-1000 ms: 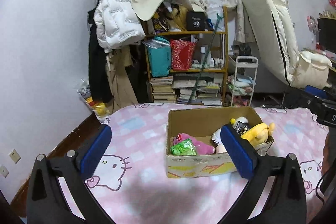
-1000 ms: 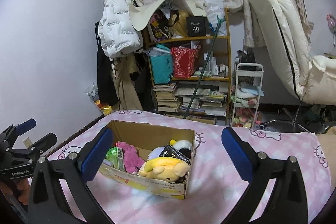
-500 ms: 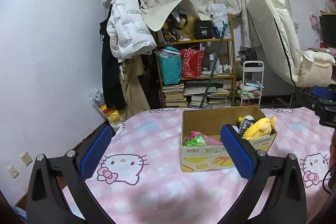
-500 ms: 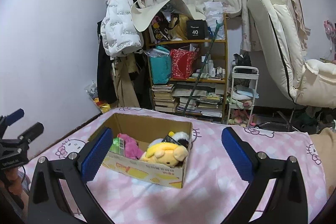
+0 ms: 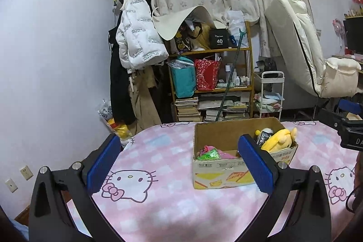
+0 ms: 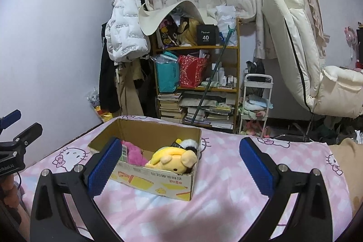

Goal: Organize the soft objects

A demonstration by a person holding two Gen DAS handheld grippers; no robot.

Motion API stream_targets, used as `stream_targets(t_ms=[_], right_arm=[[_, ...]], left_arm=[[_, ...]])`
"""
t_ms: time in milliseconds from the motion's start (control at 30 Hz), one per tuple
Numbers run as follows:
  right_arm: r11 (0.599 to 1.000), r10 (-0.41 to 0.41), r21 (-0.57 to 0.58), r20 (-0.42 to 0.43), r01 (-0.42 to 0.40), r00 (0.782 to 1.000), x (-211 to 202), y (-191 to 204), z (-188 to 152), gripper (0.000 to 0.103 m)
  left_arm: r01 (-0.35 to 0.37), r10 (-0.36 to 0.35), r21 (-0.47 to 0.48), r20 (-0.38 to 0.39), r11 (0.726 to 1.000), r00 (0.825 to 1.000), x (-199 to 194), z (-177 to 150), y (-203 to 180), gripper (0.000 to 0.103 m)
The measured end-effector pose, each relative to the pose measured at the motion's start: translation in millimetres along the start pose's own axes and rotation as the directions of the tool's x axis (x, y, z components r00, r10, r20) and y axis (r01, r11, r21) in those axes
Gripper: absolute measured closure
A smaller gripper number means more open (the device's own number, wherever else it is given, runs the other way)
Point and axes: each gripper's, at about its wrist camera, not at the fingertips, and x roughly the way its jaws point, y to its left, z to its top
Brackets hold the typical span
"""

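A cardboard box (image 5: 217, 168) (image 6: 158, 182) sits on the pink Hello Kitty bed cover (image 5: 158, 196) (image 6: 226, 192). Inside lie a yellow plush (image 5: 278, 142) (image 6: 173, 157), a pink plush (image 5: 223, 154) (image 6: 135, 154), a green packet (image 5: 207, 154) and a black-and-white toy (image 5: 263, 135) (image 6: 187, 143). My left gripper (image 5: 179, 165) is open and empty, held above the bed in front of the box. My right gripper (image 6: 179, 168) is open and empty, on the box's other side. Each gripper shows at the edge of the other's view.
A cluttered wooden shelf (image 5: 213, 87) with books and bags stands behind the bed. Coats (image 5: 138, 37) hang at the left wall. A white cart (image 5: 271, 94) and a tilted cream mattress (image 5: 295, 37) stand at the right.
Both grippers have drawn back and up from the box, which now looks smaller and farther. The toys in the box have not moved.
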Motion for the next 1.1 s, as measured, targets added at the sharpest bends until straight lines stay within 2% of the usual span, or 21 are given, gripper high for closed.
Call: stream_targets(t_ms=[300,1100], right_arm=[[1.000,-0.006,0.014,-0.025,0.006,1.000,8.2,-5.4,-4.6,0.000],[0.999,-0.028,0.024,-0.029,0.028,0.999,12.0,-10.5,-7.3,0.000]], left_arm=[[-0.026,0.027,0.028,-0.029,0.999,0.999,11.4,-3.7,-2.6,0.001],[-0.008,0.010,0.026,-0.054,1.000,0.999,17.8,-9.0,0.9,0.001]])
